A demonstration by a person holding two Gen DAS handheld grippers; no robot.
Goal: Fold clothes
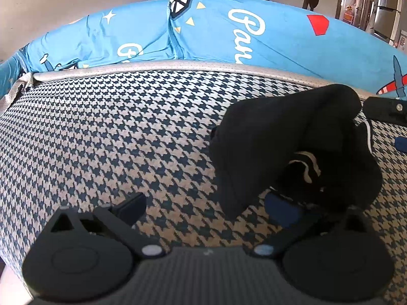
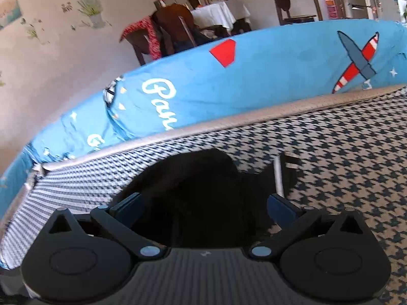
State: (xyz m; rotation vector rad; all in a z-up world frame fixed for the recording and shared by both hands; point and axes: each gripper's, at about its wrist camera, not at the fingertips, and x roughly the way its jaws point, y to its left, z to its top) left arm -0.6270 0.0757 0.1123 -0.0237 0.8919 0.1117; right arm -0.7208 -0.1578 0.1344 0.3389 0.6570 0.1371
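Note:
A black garment (image 1: 279,137) with thin white trim lies bunched on the houndstooth cushion (image 1: 114,132), to the right in the left wrist view. My left gripper (image 1: 206,208) is open, its fingers wide apart. Its right blue pad (image 1: 279,211) sits under the garment's near edge, and the left finger stands over bare cushion. One finger (image 1: 386,108) of my right gripper shows at the garment's far right side. In the right wrist view the black garment (image 2: 198,190) fills the gap of my right gripper (image 2: 203,206), which is open, with a finger on each side of the heap.
A grey piped edge (image 1: 178,64) borders the cushion at the back. Behind it rises a blue cover (image 1: 279,38) printed with planes and lettering. Beyond stand dark wooden chairs (image 2: 175,28), a white-clothed table (image 2: 218,12) and a wall. Bare houndstooth cushion (image 2: 356,152) stretches right of the garment.

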